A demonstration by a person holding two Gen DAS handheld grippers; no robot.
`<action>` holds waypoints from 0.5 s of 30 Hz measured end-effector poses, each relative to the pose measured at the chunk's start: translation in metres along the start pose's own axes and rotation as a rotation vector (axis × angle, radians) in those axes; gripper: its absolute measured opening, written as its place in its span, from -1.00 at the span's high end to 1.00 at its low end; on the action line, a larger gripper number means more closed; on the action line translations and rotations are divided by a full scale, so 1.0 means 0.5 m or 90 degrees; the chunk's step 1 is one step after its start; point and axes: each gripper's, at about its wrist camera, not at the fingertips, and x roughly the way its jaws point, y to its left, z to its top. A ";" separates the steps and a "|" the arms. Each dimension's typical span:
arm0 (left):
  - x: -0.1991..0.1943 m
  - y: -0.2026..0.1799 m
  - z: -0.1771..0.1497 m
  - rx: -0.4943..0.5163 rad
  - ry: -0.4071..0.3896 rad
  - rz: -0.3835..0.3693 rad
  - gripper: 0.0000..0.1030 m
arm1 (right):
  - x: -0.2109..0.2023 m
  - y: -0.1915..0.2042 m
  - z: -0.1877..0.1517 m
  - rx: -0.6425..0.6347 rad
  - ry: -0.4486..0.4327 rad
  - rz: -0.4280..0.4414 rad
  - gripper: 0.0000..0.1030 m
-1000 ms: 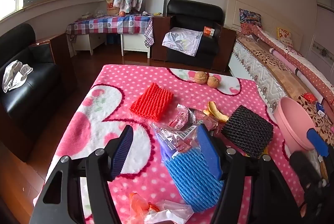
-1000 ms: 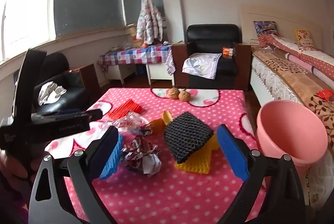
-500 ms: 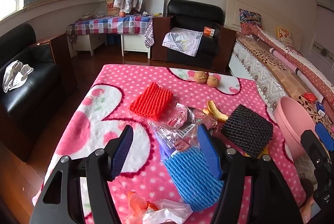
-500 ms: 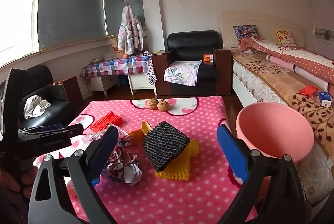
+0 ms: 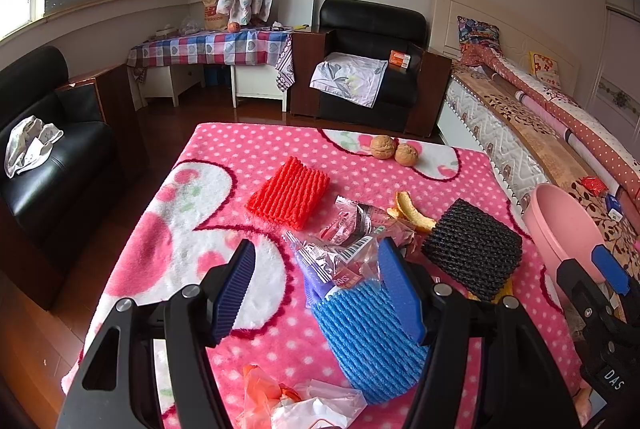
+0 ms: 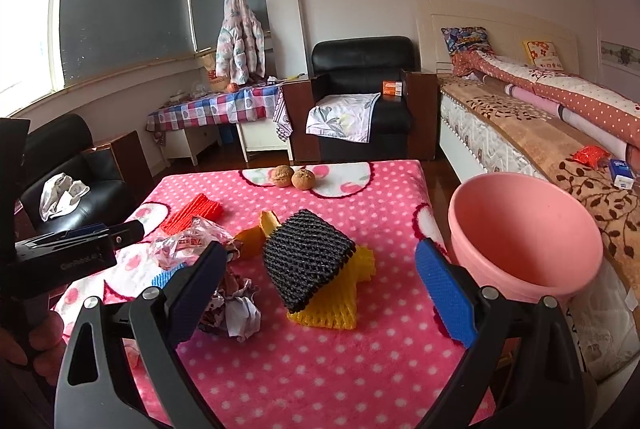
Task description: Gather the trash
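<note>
The yellow foam net (image 5: 505,288) shows only as a sliver in the left wrist view, hidden under the black foam net (image 5: 472,249). The blue foam net (image 6: 164,279) is mostly hidden behind the right tool's finger in the right wrist view. The orange plastic bag (image 5: 264,395) is cut off by the bottom edge. Print on the crumpled wrapper (image 5: 340,263) is too small to read.

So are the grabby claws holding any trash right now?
No, nothing is held. The left gripper is open above the blue foam net, and the right gripper is open above the black foam net.
</note>
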 end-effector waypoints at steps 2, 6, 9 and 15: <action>0.000 0.000 0.000 0.000 -0.001 0.000 -0.23 | -0.002 -0.001 0.002 -0.003 -0.007 -0.001 -0.85; 0.002 -0.004 -0.005 0.002 0.000 -0.001 -0.23 | -0.009 0.004 0.002 -0.007 -0.021 -0.009 -0.85; 0.006 -0.012 -0.010 0.002 0.002 -0.002 -0.23 | -0.011 0.003 0.002 -0.005 -0.027 -0.013 -0.85; 0.009 -0.010 -0.010 0.005 0.005 -0.005 -0.23 | -0.014 -0.005 0.001 0.008 -0.032 -0.039 -0.85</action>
